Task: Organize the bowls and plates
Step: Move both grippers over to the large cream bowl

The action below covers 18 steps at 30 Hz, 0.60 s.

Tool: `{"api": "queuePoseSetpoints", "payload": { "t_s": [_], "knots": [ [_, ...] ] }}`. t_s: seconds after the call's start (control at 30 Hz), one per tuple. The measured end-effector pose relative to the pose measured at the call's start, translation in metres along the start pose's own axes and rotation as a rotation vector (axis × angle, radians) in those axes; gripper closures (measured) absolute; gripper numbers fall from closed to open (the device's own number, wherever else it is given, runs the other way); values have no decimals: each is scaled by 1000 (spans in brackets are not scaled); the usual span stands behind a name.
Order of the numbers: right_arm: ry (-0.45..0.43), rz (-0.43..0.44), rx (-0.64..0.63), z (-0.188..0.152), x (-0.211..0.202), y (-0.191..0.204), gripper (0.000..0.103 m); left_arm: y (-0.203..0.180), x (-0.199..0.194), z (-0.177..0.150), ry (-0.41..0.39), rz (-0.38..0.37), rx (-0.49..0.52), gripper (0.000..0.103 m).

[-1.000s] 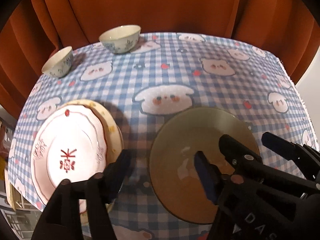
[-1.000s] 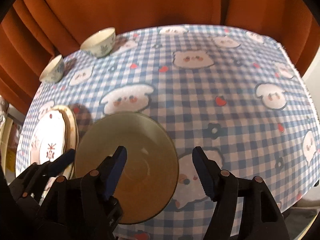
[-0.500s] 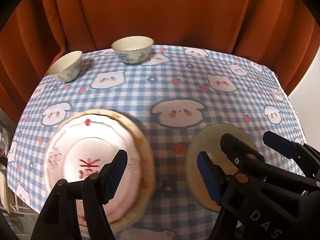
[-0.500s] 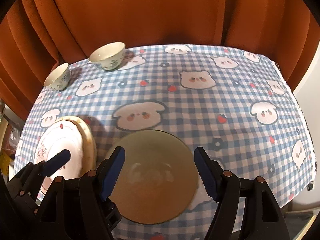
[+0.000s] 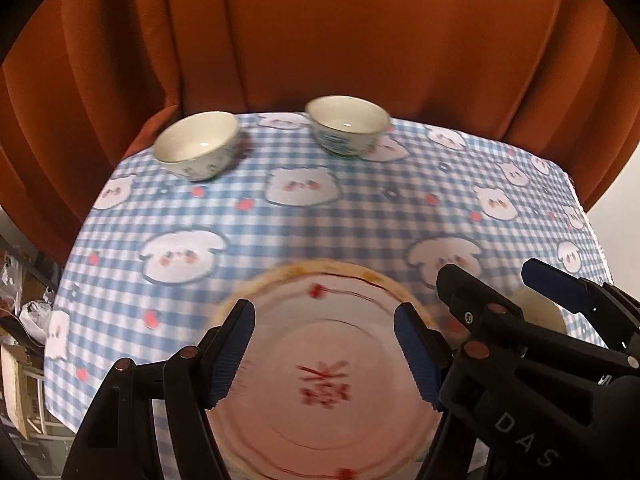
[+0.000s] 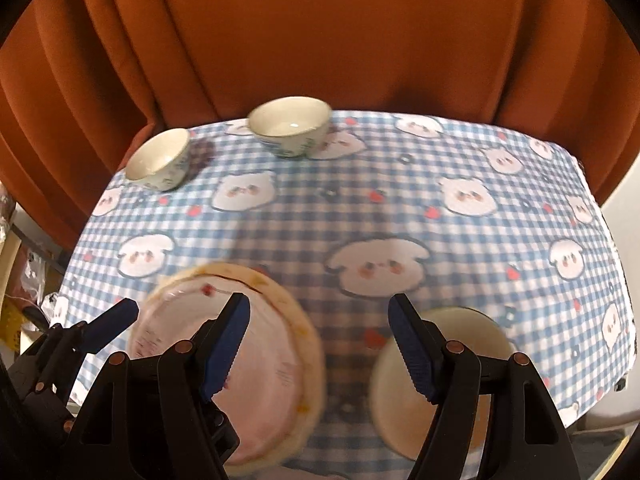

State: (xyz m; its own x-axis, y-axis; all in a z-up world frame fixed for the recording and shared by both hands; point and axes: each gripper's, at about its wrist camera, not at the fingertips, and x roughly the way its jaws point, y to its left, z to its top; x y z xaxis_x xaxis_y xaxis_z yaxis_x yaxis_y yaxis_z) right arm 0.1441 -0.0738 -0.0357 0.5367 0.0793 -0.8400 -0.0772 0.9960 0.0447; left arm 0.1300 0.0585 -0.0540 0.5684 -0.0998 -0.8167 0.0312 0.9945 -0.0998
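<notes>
Pink plate (image 5: pixel 320 380), stacked on a yellow plate (image 6: pixel 296 304), lay at the near edge of the checked surface (image 5: pixel 340 224) beneath the left gripper (image 5: pixel 324 352), jaws apart and empty; right gripper (image 6: pixel 320 344) likewise apart, beside the beige plate (image 6: pixel 472 328), two bowls (image 5: pixel 198 144) at the far edge.

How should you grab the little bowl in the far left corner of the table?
Probably by the rim: the left bowl stands upright and open, so one finger can go inside and one outside its thin wall. Come from above on the near side; the curtain hangs close behind it, and the other bowl stands apart.
</notes>
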Motion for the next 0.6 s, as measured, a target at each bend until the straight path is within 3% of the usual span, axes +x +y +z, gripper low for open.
{"api": "queuePoseSetpoints", "payload": {
  "t_s": [0.6],
  "knots": [
    [-27, -19, 40, 68, 38, 134, 27, 129, 21, 64, -15, 10, 25, 26]
  ]
}}
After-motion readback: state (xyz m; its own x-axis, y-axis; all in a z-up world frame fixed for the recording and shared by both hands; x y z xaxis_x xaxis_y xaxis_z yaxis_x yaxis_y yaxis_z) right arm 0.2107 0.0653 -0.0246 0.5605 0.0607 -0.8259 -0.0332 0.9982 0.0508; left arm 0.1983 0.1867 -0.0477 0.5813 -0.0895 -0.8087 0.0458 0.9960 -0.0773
